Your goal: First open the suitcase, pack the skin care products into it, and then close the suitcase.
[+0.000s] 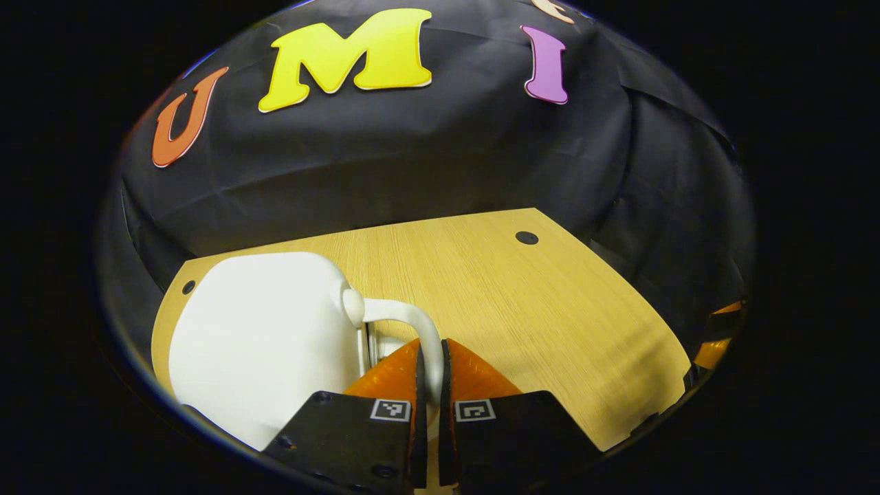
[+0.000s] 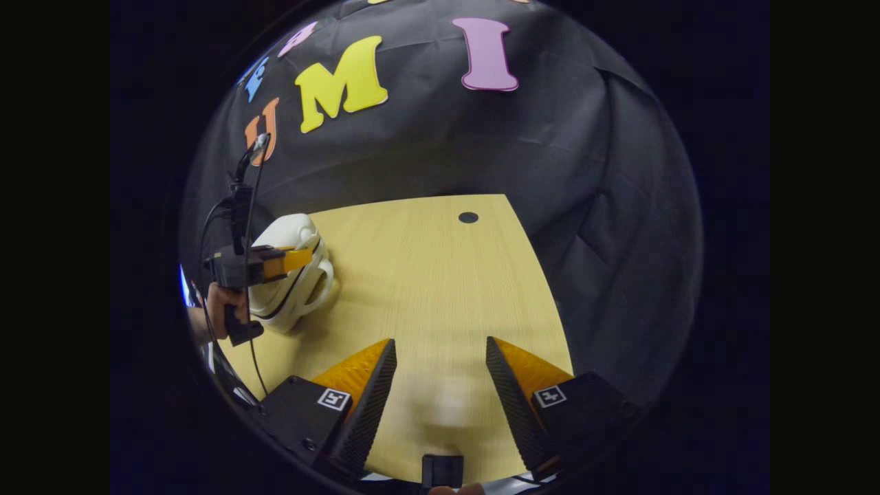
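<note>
1. Suitcase (image 1: 261,337): white, closed, at the wooden surface's (image 1: 522,302) left edge; the left hand-held gripper (image 1: 432,385) is clamped on its handle (image 1: 419,330).
2. Right hand-held gripper (image 2: 440,385) hangs wide open over bare surface, gripping nothing.
3. A hand (image 2: 220,309) holds the left one beside the suitcase.
</note>
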Demonstrator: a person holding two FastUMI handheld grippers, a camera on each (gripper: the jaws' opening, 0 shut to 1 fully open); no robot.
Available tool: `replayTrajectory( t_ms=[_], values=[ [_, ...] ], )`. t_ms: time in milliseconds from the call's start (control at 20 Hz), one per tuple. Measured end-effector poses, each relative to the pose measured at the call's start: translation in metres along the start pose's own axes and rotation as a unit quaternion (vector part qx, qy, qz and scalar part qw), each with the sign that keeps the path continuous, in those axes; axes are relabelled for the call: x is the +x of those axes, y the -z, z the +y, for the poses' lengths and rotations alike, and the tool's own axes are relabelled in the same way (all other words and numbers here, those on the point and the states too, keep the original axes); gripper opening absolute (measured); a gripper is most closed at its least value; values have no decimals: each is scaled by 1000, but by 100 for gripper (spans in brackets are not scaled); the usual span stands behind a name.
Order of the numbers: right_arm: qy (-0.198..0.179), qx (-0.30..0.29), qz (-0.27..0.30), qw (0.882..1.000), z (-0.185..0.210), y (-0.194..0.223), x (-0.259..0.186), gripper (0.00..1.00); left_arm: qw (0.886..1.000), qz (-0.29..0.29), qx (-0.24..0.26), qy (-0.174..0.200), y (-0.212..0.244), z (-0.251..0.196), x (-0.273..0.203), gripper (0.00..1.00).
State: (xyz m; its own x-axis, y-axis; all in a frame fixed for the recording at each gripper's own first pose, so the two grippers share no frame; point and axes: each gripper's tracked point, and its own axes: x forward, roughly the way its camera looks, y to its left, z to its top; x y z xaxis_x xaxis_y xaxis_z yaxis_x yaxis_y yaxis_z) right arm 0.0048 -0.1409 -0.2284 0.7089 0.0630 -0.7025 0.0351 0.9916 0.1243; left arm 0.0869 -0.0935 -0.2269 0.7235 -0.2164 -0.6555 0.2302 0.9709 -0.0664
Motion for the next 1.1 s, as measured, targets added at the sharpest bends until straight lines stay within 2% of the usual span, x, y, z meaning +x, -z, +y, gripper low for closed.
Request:
replayTrajectory(
  t_ms=[250,400,550,600,650,750,800,900,1100],
  values=[
    [-6,-2,-2,1000,5,-1,3,78,1000,16,4,12,11,-10,11,11],
    [-11,-4,-8,1000,14,-6,3,78,999,28,-5,26,18,-12,8,19],
    [-13,-11,-18,1000,24,-19,5,78,1000,19,-4,23,12,-9,-8,23],
    [-15,-13,-24,1000,28,-24,4,78,1000,9,0,22,6,-6,-18,32],
    [-16,-16,-29,999,32,-30,4,78,1000,-2,5,21,-1,-6,-27,48],
    [-18,-24,-45,999,39,-43,1,78,999,-36,12,11,-22,-3,-47,67],
    [-18,-29,-55,998,43,-52,0,78,998,-57,14,3,-36,4,-58,81],
    [-14,-31,-88,996,51,-79,-4,79,995,-101,19,-18,-67,17,-86,99],
    [-9,-57,-168,984,81,-144,-24,79,976,-203,15,-71,-134,53,-142,97]
  ],
)
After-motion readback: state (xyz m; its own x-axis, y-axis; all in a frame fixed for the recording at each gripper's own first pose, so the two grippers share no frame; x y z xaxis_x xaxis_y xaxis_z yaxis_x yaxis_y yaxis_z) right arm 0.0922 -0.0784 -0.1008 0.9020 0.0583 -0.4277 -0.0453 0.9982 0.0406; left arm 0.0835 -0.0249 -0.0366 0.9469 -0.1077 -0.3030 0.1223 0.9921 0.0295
